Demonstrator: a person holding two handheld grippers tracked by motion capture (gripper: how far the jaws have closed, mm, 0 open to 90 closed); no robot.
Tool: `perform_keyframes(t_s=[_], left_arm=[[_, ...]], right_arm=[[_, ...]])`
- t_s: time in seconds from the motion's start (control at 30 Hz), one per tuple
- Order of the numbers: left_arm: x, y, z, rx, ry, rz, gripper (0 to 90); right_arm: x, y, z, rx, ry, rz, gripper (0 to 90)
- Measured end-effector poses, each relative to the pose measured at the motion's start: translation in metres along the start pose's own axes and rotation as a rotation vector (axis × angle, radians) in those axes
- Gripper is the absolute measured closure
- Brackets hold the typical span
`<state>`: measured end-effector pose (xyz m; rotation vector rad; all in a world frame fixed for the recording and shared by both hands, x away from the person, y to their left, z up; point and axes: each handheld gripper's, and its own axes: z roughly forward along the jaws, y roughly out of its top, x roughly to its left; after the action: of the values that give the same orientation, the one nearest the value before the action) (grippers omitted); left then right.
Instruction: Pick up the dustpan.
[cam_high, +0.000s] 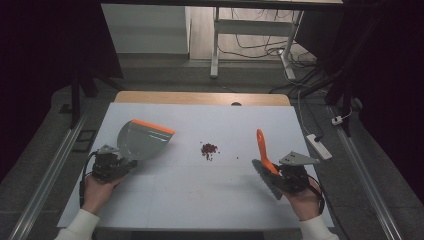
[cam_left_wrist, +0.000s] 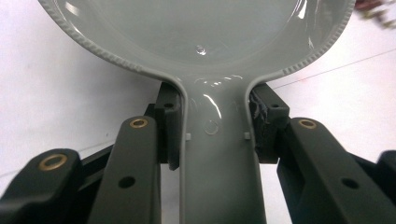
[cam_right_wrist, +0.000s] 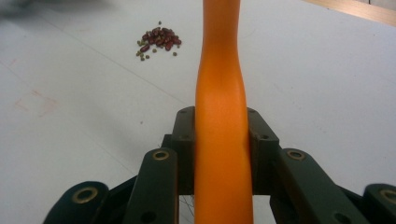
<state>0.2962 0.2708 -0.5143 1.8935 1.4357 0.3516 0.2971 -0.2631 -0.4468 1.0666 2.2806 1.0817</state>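
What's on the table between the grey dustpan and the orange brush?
In the high view, a small pile of dark red beans lies between the grey plastic dustpan and orange-handled brush.

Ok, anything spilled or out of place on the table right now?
Yes: a small pile of red beans lies loose on the white table, with a few strays beside it. The left gripper grips a grey dustpan; the right gripper grips an orange brush handle. Nothing looks damaged.

The dustpan (cam_left_wrist: 201, 37) and orange brush handle (cam_right_wrist: 222, 93) run past the top edges.
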Motion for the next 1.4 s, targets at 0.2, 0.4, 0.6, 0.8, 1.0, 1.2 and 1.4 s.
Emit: perform_keyframes(t_s=[0.2, 0.4, 0.6, 0.8, 1.0, 1.2, 1.4], left_arm=[[0.0, -0.001, -0.013, -0.04, -0.083, 0.068, 61.6], [-0.004, -0.002, -0.012, -0.035, -0.119, 0.125, 61.6], [-0.013, 0.0, -0.009, -0.021, -0.188, 0.217, 61.6], [-0.021, 0.002, -0.013, -0.02, -0.241, 0.29, 61.6], [-0.026, -0.002, -0.016, -0.017, -0.276, 0.349, 61.5], [-0.027, -0.003, -0.016, 0.006, -0.29, 0.381, 61.5], [-0.031, -0.004, -0.018, 0.069, -0.312, 0.426, 61.5]], right_arm=[[-0.001, 0.001, -0.001, -0.013, 0.005, 0.012, 69.7], [-0.001, 0.001, -0.002, -0.024, 0.011, 0.017, 69.7], [0.002, -0.001, -0.009, -0.05, 0.025, 0.022, 69.7], [-0.001, -0.003, -0.008, -0.054, 0.032, 0.033, 69.7], [0.0, -0.003, -0.007, -0.048, 0.029, 0.024, 69.7], [-0.001, -0.004, -0.007, -0.048, 0.029, 0.024, 69.7], [-0.002, -0.005, -0.005, -0.044, 0.035, 0.028, 69.6]])
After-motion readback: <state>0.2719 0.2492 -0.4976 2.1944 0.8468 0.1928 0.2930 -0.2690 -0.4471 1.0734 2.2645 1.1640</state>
